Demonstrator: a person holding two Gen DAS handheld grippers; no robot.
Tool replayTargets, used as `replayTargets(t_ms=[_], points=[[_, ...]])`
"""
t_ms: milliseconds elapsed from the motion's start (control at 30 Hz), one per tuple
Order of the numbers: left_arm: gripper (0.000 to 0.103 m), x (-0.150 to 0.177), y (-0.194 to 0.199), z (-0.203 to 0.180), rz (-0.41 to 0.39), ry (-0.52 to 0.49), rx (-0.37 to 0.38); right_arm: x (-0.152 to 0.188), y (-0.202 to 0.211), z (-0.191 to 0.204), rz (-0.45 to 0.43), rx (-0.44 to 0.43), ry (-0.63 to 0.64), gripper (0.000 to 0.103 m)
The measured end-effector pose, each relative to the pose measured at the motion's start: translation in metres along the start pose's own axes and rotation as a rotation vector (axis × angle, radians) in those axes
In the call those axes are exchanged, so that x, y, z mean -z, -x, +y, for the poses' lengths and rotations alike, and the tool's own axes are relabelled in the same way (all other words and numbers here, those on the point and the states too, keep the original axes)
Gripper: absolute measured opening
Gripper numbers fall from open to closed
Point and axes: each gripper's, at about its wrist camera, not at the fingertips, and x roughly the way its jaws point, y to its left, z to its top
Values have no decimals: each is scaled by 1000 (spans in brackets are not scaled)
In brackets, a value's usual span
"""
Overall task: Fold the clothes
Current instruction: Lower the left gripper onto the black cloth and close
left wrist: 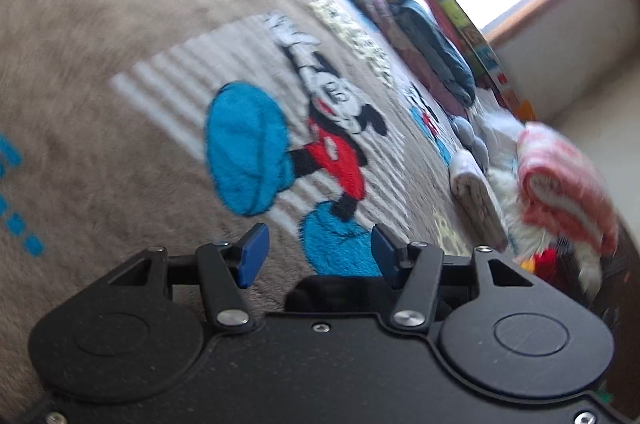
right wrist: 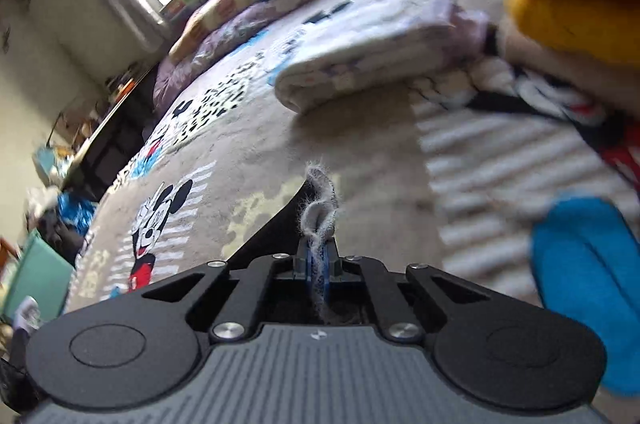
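While the left claw point(left wrist: 316, 252) gapes wide over the blanket point(left wrist: 100, 63), the right claw point(right wrist: 318, 258) pinches a grey fuzzy cloth point(right wrist: 320, 207).

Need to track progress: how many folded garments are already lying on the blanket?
2 visible: a pale lavender folded piece beside the plush toy, and a pink-and-white striped one just past it. Blur and the pile behind may hide others.

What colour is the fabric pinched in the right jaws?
Fuzzy grey fabric; right wrist view shows it best.
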Motion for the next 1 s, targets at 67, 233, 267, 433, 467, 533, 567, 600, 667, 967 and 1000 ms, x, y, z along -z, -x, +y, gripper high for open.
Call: replayTargets(t_ms=[67, 233, 267, 433, 467, 533, 567, 600, 667, 967, 1000], points=[[55, 5, -2, -12, -3, -81, -10, 12, 3, -8, 9, 10, -31, 7], [53, 18, -6, -35, 3, -264, -19, 44, -10, -40, 32, 49, -110, 6], [53, 20, -5, -37, 6, -289, -14, 50, -12, -45, 6, 30, -121, 5], [48, 30, 8, -45, 27, -412, 28, 70, -12, -59, -117, -48, -128, 2], [47, 35, 13, -49, 28, -451, 49, 72, -12, -59, -128, -52, -122, 2], [47, 45, 26, -60, 34, -532, 100, 75, -13, -60, -152, -61, -110, 2], [47, 52, 32, -67, 45, -579, 129, 76, -13, -60, -164, -65, -104, 2], [47, 60, 38, -74, 57, -630, 158, 78, -13, -60, -175, -70, -97, 2], [47, 83, 43, -89, 107, -743, 184, 78, -14, -61, -187, -74, -92, 2], [50, 134, 32, -100, 300, -875, 145, 81, -11, -64, -197, -93, -94, 2], [50, 128, 38, -97, 289, -846, 161, 81, -11, -64, -198, -96, -95, 2]])
